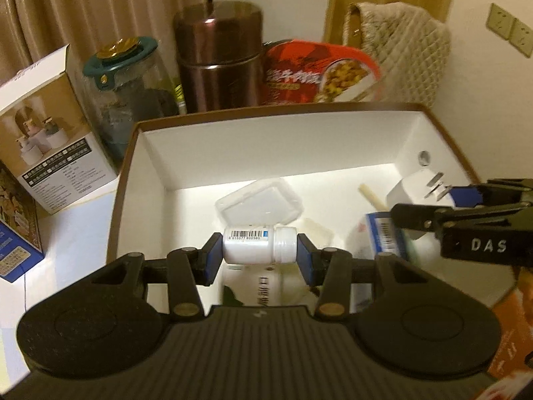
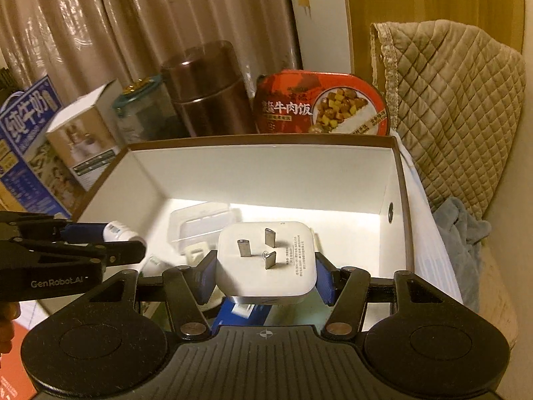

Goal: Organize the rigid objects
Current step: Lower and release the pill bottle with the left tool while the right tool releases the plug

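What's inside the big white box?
Inside the white box lies a clear plastic case, a pale stick and a blue-and-white carton. More white things sit underneath, but the pill bottle and plug adapter held above cover them.

Bottle [image 1: 259, 245] & plug [image 2: 266, 260] over the box [image 2: 260, 141], both in my claws.

My left claw has the small white pill bottle sideways, pads on base & cap, cap to the right, barcode label facing up. My right claw has the white square plug adapter by its two sides, three metal prongs facing away from me, fine print on its right part. Both hang above the open white box w/ brown rim. Inside it: clear plastic case [image 1: 260, 201] near the back, blue carton [image 1: 383, 233] at right, other white bits too blurred to tell.
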